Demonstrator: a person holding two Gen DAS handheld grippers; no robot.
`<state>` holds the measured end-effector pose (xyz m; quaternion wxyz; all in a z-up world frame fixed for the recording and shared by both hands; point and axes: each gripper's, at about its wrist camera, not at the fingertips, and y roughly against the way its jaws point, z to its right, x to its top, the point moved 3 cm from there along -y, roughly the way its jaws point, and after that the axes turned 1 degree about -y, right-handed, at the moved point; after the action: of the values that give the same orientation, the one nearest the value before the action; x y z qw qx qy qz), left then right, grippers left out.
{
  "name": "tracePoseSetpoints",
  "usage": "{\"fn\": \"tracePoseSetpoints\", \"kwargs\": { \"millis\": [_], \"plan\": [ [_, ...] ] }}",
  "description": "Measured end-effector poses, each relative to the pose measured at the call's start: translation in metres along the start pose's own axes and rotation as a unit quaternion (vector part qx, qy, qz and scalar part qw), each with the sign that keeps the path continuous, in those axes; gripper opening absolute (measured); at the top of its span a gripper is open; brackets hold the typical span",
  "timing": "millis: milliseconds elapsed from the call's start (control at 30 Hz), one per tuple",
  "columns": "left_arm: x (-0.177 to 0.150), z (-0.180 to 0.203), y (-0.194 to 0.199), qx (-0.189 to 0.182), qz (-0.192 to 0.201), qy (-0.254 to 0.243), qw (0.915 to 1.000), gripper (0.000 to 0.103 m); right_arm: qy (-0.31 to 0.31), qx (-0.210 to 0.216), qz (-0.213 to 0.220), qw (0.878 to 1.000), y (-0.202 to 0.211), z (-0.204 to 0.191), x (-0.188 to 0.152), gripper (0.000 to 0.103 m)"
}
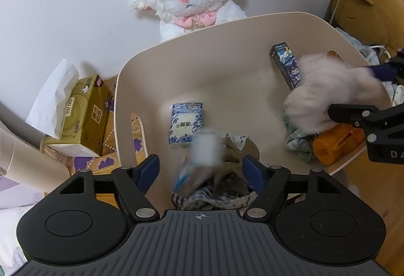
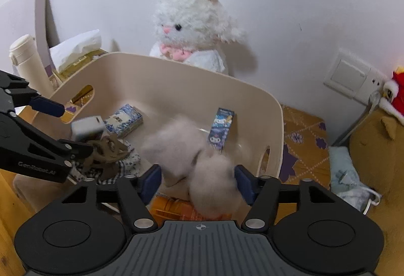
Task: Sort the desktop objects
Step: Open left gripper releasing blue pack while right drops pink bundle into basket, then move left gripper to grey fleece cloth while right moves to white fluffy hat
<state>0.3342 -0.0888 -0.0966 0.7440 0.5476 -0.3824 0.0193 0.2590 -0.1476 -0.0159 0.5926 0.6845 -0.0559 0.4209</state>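
While both grippers hang over the beige bin (image 1: 141, 61) with fingers apart, a blurred white pack (image 1: 208, 149) and fluffy toy (image 2: 202, 159) drop loose into it for sorting.

L gripper (image 1: 200, 172): jaws wide apart, angled steeply down over near edge of bin, pads clear of blurred item between them. R gripper (image 2: 198, 183): jaws spread, angled down over bin's near-right corner, blurred fluffy item between pads; contact can't tell. Both side by side, apart.
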Motion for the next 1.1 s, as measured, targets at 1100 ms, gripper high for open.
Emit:
{"fn": "tracePoseSetpoints", "kwargs": {
  "millis": [1100],
  "plan": [
    [-0.056,-0.012,0.071,0.047,0.044,0.034,0.9974,0.078,-0.010,0.015,0.026,1.000,0.061,-0.008,-0.044,0.103]
  ]
}}
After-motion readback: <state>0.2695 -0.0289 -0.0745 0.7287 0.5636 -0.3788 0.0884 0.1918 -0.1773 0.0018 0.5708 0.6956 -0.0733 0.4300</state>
